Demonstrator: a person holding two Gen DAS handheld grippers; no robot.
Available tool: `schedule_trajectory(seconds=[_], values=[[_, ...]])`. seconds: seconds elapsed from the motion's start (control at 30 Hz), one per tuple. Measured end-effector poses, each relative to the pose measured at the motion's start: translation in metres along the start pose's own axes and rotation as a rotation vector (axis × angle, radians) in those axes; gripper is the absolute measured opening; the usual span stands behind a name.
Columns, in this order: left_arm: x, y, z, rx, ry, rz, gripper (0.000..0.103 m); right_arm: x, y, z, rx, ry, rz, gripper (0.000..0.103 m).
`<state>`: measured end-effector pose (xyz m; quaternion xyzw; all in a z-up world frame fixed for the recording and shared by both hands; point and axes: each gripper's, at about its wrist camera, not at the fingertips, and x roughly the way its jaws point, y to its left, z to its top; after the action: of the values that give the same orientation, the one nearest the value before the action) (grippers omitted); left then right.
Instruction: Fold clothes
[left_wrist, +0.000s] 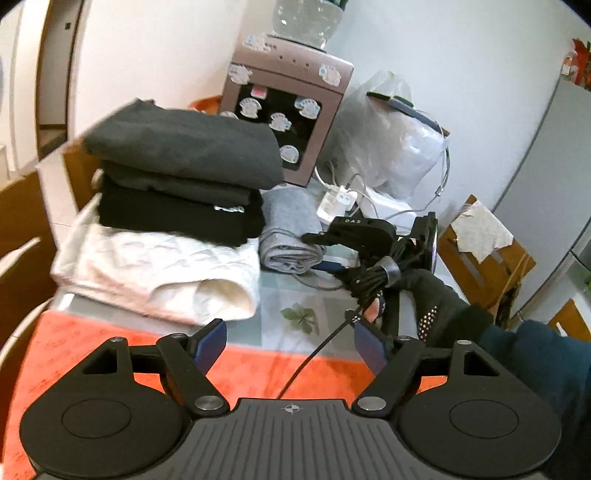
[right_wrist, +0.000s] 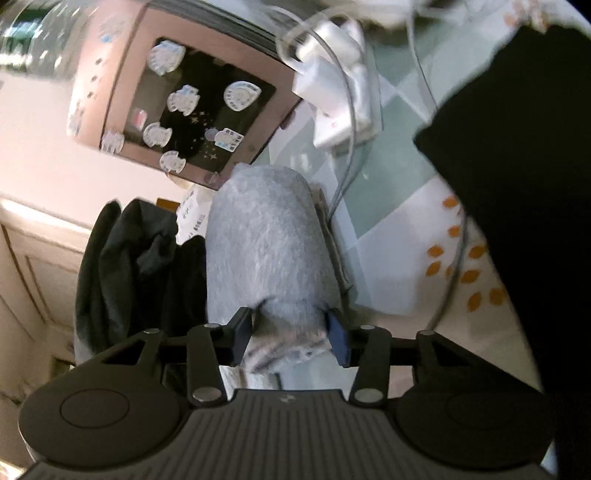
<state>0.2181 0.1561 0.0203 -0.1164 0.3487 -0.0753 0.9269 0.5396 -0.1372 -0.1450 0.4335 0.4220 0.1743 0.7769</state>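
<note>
A folded grey garment (left_wrist: 288, 229) (right_wrist: 266, 240) lies on the glass table (left_wrist: 295, 291), right of a stack of folded clothes. The stack has a dark grey piece (left_wrist: 184, 144) on top, a black one (left_wrist: 177, 214) under it and a cream one (left_wrist: 159, 273) at the bottom. My right gripper (left_wrist: 317, 253) (right_wrist: 290, 336), held by a gloved hand (left_wrist: 436, 295), pinches the near end of the grey garment between its pads. My left gripper (left_wrist: 290, 328) stands open and holds nothing, above an orange cloth (left_wrist: 92, 354) at the table's near edge.
A brown box with stickers (left_wrist: 291, 110) (right_wrist: 177, 96) stands behind the clothes. A white power strip with cables (left_wrist: 336, 199) and a plastic bag (left_wrist: 391, 140) lie to its right. A wooden chair (left_wrist: 491, 266) and a fridge (left_wrist: 554, 177) stand further right.
</note>
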Motion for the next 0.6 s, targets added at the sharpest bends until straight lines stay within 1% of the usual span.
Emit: schedule_trajectory(seconds=[0.03, 0.07, 0.13, 0.2, 0.27, 0.33, 0.4, 0.43, 0.47, 0.53, 0.6], values=[[-0.01, -0.002, -0.002, 0.006, -0.005, 0.015, 0.087, -0.007, 0.003, -0.002, -0.021, 0.004, 0.0, 0.055], [-0.021, -0.003, -0.003, 0.012, -0.01, 0.03, 0.088, -0.014, 0.007, -0.003, -0.042, 0.008, 0.0, 0.058], [-0.042, -0.008, -0.005, 0.023, -0.023, 0.056, 0.088, -0.029, 0.014, -0.007, -0.089, 0.013, -0.008, 0.059], [-0.065, -0.014, -0.009, 0.042, -0.052, 0.082, 0.089, -0.049, 0.025, -0.014, -0.155, 0.015, -0.018, 0.061], [-0.089, -0.02, -0.013, 0.065, -0.089, 0.114, 0.09, -0.067, 0.037, -0.023, -0.217, 0.018, -0.03, 0.068], [-0.115, -0.025, -0.019, 0.076, -0.132, 0.149, 0.092, -0.089, 0.05, -0.037, -0.295, 0.02, -0.035, 0.07], [-0.141, -0.028, -0.027, 0.082, -0.172, 0.172, 0.097, -0.106, 0.063, -0.05, -0.372, 0.02, -0.051, 0.073], [-0.153, -0.029, -0.032, 0.085, -0.185, 0.182, 0.101, -0.116, 0.07, -0.06, -0.417, 0.017, -0.059, 0.077], [-0.164, -0.029, -0.037, 0.088, -0.197, 0.193, 0.103, -0.127, 0.078, -0.069, -0.459, 0.015, -0.062, 0.08], [-0.185, -0.029, -0.048, 0.087, -0.212, 0.213, 0.103, -0.148, 0.089, -0.087, -0.51, 0.005, -0.068, 0.08], [-0.203, -0.025, -0.058, 0.074, -0.213, 0.23, 0.103, -0.168, 0.1, -0.105, -0.556, -0.008, -0.077, 0.083]])
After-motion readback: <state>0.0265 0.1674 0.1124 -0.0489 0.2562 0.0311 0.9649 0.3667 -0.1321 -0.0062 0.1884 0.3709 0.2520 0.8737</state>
